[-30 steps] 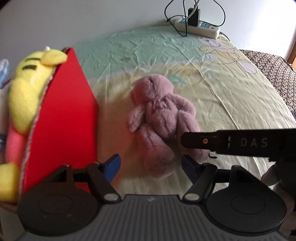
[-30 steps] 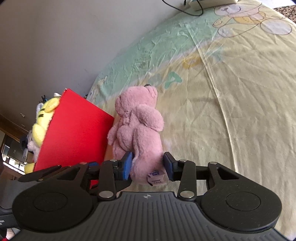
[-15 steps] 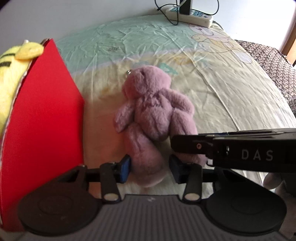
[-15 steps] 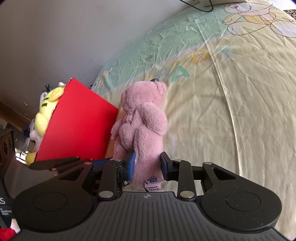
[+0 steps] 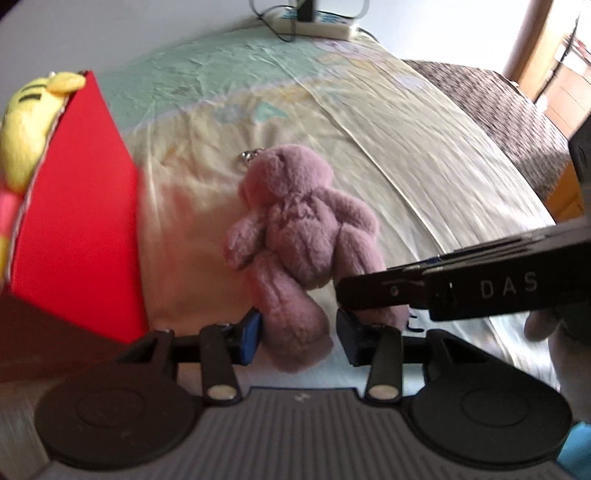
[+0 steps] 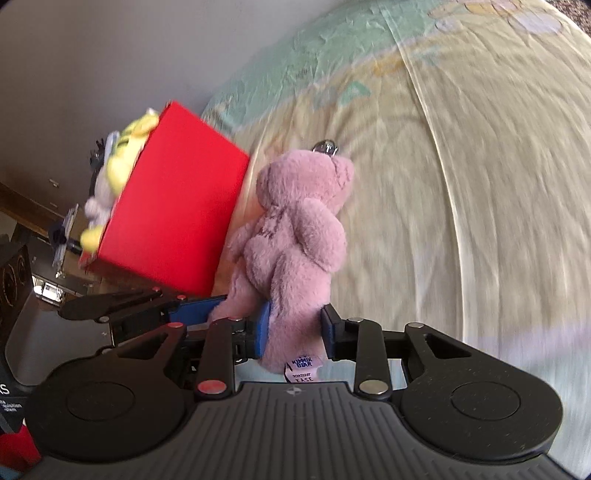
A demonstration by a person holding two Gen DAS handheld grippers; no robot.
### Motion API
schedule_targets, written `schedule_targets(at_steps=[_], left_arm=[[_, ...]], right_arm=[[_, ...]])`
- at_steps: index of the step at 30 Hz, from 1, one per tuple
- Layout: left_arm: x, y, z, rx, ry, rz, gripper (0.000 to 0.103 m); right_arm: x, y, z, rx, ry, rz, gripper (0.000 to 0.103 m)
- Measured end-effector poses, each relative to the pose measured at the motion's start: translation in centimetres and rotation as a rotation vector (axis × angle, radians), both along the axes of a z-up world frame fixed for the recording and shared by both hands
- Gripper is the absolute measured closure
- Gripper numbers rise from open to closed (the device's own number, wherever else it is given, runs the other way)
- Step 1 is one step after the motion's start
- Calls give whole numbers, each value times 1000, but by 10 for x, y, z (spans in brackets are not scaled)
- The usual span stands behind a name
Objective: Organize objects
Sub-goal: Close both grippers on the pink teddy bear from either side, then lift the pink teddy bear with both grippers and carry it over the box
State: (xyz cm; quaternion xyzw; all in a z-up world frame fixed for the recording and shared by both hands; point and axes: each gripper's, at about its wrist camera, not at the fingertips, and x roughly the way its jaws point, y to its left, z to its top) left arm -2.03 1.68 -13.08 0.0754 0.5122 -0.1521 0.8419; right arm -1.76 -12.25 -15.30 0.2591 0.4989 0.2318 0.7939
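A pink plush bear [image 5: 303, 236] hangs above the bed sheet, head away from me, with a metal key ring at its head. My left gripper [image 5: 297, 334] is shut on one leg of the bear. My right gripper [image 6: 295, 332] is shut on the other leg, just above a white label [image 6: 303, 367]. The right gripper also shows in the left wrist view as a black bar marked DAS [image 5: 461, 288]. A red box [image 5: 74, 221] stands to the left and holds a yellow plush toy [image 5: 29, 125]. The box also shows in the right wrist view [image 6: 173, 218].
A yellow and green printed sheet [image 5: 406, 155] covers the bed. A white power strip [image 5: 314, 26] with cables lies at the far edge by the wall. A brown patterned blanket [image 5: 498, 110] lies at the right. Dark furniture [image 6: 22, 280] stands left of the bed.
My left gripper moved in and closed on the bear's leg. Both grippers have lifted the bear off the sheet, and the views have tilted and blurred with the motion.
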Motion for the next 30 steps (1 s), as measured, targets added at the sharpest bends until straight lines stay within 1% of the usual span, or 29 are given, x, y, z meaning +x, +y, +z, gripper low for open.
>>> schedule_targets(at_steps=[3,5,9,11,13,14,16,17,18,19,21,23,24,25,26,30], left_arm=[[-17,-2,-3,12,8,-37,59],[-26,1,-3,4,15,-47,59],[-38,10,-3,-44,39,-37,59],[-40,14,-5,-61,51,-28,59],[-45,17,-7,-65,56,-21,59],[-45,16,-8,-64,56,-17,59],[-45,18,-10,-72,55,-5,54],[-45,19,-9,-77,54,0,52],[-46,21,-8,-78,46,5,47],[-46,22,-6,-76,35,10,39],[-45,25,-1,-82,5,22,29],[-42,28,4,-107,-9,28,27],[-40,29,7,-124,-12,28,23],[-37,29,8,-139,-15,25,16],[-35,29,8,-149,-22,28,14],[-23,22,3,-143,-30,31,14]], right_arm=[[-11,2,-2,-5,20,22,72],[-16,3,-2,-4,29,33,72],[-25,7,2,-14,33,62,71],[-27,11,2,-19,32,74,69],[-28,14,2,-24,32,82,68],[-29,16,2,-30,28,83,66],[-29,17,4,-34,14,81,61],[-29,17,5,-34,8,74,61],[-28,16,5,-37,2,62,60],[-30,13,6,-37,-3,45,58],[-25,9,5,-22,-10,1,58],[-20,5,4,-5,-20,-42,54],[-16,4,3,6,-18,-57,53],[-13,4,1,15,-13,-64,52],[-10,5,-1,22,-8,-67,52],[-1,8,-5,65,-9,-66,52]])
